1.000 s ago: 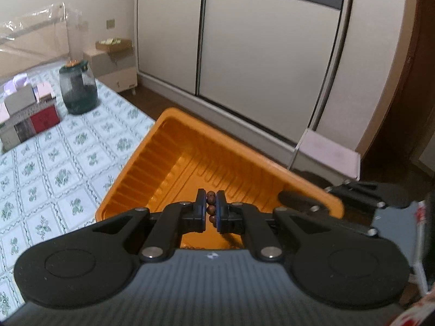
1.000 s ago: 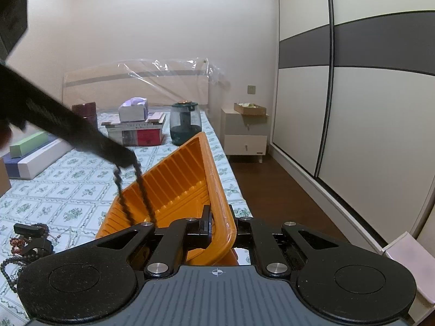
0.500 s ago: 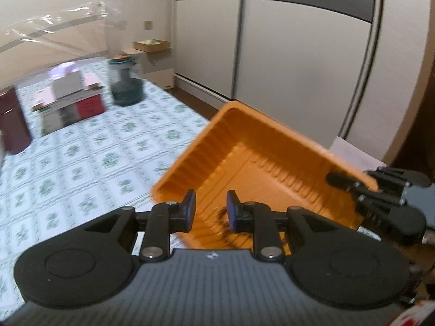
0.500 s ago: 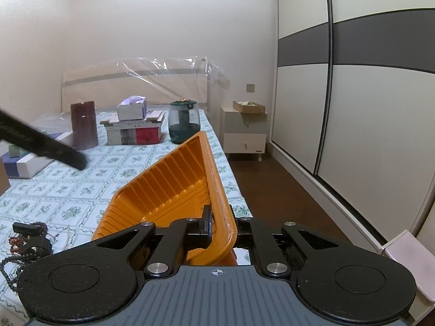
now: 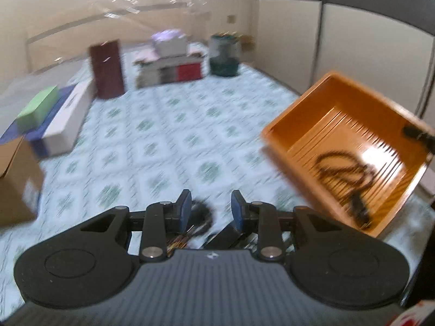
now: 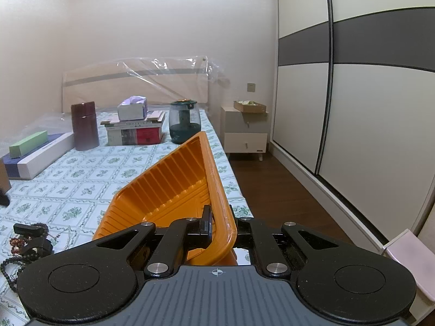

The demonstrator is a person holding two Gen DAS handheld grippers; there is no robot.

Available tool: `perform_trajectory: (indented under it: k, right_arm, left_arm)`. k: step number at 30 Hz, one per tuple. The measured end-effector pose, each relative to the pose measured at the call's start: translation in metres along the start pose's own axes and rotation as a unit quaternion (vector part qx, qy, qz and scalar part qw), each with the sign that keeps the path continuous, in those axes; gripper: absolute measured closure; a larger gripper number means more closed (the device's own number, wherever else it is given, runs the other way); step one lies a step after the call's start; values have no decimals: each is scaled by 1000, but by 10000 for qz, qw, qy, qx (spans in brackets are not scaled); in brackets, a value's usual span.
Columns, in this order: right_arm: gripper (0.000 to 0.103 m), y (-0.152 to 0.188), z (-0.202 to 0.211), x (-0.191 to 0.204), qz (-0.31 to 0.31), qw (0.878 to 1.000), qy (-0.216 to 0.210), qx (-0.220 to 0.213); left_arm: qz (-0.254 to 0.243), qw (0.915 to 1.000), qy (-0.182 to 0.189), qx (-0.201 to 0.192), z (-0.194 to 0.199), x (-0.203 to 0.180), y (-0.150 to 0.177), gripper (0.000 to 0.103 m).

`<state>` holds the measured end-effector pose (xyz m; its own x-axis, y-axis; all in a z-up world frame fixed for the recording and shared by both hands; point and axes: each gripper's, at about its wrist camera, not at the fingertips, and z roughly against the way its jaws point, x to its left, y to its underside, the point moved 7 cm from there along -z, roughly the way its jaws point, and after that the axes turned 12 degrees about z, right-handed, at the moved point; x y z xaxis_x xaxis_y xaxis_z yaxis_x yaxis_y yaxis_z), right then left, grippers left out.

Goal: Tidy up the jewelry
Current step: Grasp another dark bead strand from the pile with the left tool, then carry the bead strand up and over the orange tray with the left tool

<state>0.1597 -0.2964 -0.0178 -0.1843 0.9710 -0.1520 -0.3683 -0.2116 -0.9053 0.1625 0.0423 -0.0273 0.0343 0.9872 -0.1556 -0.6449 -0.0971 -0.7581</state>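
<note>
The left gripper sits at the lower centre of the left wrist view with its jaws spread wide and nothing between them. Beneath and just beyond its fingertips lies a blurred dark heap of jewelry on the green-patterned bedspread. At the right of that frame the orange tray is tilted, and a dark beaded necklace lies coiled on its ribbed floor. The whole view is smeared by motion, so fine detail of the beads cannot be made out.

In the right wrist view the right gripper occupies the lower centre, its jaws pinching the near rim of the orange tray; the tray rises away from the fingers toward the middle of the frame, tipped up on edge. At the lower left of this frame more jewelry rests on the bedspread: dark bead strands, reddish beads and a black clip-like piece, well apart from the tray.

Across the upper middle of the frame stand a dark red cylinder, a stack of books with a tissue box on top, and a green glass jar. A wardrobe with sliding doors fills the right side.
</note>
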Motion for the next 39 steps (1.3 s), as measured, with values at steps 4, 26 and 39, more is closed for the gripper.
perform_trajectory:
  k: [4,26,39]
  right_arm:
    - [95,0,0,0,-19,10000,3,3]
    - [95,-2,-1,0,92,10000,23,14]
    - [95,-2,0,1,109,9999,20,-19]
  left_arm:
    - [176,9994,-228,173,2,23,24,75]
    - [-75,9949,-408,918,-31,24,78,97]
    - [-456,9974,540,-158,41,-15,-29,97]
